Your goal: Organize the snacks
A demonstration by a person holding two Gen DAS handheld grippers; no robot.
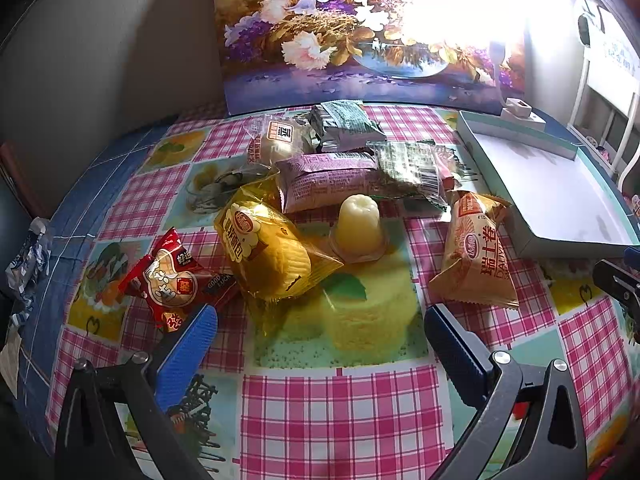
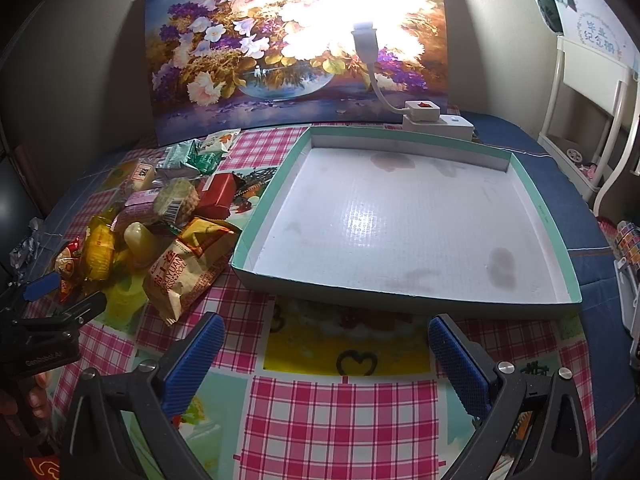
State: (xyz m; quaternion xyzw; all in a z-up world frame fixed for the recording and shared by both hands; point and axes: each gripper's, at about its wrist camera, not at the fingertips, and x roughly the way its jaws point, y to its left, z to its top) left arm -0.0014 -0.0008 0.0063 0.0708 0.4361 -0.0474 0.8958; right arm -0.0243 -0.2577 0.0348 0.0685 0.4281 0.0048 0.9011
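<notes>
Snacks lay heaped on the checked tablecloth, just left of a shallow white tray that held nothing, so sorting seemed not yet begun. Left gripper hovered before the pile, jaws spread and empty; right gripper faced the tray, likewise spread. An orange packet read "瑞士卷"; a red one "GOOD LUCK".

Left wrist view: low over tablecloth, facing forward along own fingers toward flower painting at top; snack pile close, frame centre. Right wrist view: same height, same heading, set further right; white tray fills centre. Shared: snack pile at left edge, tray, painting, left gripper at lower left.
</notes>
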